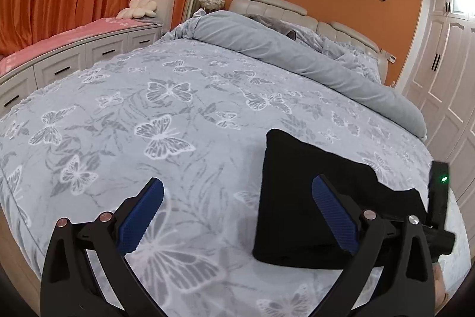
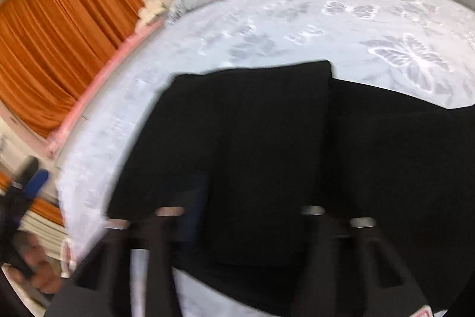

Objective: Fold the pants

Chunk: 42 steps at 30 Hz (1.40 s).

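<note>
The black pants [image 1: 302,198] lie folded into a thick pad on the butterfly-print bedspread [image 1: 178,109], near the bed's right front corner. My left gripper [image 1: 237,207] is open and empty above the bedspread; its right finger [image 1: 332,213] hangs over the pants' left part. In the blurred right wrist view the pants [image 2: 252,144] fill the middle, a folded layer on top. My right gripper [image 2: 252,216] hovers low over them; dark fingers blend into the cloth, so its state is unclear. Part of the right gripper shows at the left wrist view's right edge [image 1: 439,198].
A rolled grey duvet [image 1: 297,55] lies across the head of the bed. White drawers with a pink cover [image 1: 74,49] run along the left. White wardrobes [image 1: 445,64] stand on the right. The left gripper appears at the right wrist view's left edge [image 2: 32,183].
</note>
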### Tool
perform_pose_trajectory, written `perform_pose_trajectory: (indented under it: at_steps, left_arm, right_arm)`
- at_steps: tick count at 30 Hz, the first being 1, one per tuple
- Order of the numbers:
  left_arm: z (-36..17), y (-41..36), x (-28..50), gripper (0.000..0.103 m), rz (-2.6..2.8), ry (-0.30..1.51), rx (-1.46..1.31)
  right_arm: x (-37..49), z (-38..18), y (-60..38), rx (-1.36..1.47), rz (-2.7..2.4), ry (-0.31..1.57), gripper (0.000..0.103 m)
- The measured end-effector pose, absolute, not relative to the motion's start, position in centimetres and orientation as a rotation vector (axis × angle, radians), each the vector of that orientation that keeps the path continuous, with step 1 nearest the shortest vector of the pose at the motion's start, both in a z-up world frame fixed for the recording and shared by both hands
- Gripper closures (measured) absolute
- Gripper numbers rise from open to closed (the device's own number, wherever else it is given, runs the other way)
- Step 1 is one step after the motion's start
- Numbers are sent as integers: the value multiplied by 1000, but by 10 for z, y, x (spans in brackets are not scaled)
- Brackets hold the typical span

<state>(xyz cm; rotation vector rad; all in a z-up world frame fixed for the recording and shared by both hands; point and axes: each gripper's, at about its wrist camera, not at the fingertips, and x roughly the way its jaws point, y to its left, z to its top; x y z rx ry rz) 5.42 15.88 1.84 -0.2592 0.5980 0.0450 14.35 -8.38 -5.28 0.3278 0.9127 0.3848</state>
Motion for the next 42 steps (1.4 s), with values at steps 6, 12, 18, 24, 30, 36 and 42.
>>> perform_pose_trajectory:
  at_steps: [6, 12, 18, 24, 30, 36, 42]
  left_arm:
    - [24, 159, 53, 5, 45, 584, -300]
    - [20, 121, 61, 5, 2, 598, -245]
    - [12, 80, 69, 5, -46, 635, -232]
    - [9, 40, 63, 5, -222, 658, -197]
    - [3, -16, 45, 5, -507, 722, -28]
    - [23, -66, 50, 5, -511, 559, 191]
    - [8, -67, 121, 74, -527, 638, 174]
  right_arm:
    - [100, 36, -128, 267, 334, 668, 76]
    - [73, 16, -237, 252, 69, 740, 74]
    - [69, -11, -241, 269, 100, 844, 48]
    - [58, -10, -241, 279, 101, 838, 15]
    - [87, -34, -242, 363, 65, 967, 60]
    - [122, 48, -194, 406, 367, 870, 77]
    - [164, 45, -166, 489, 556, 960, 41]
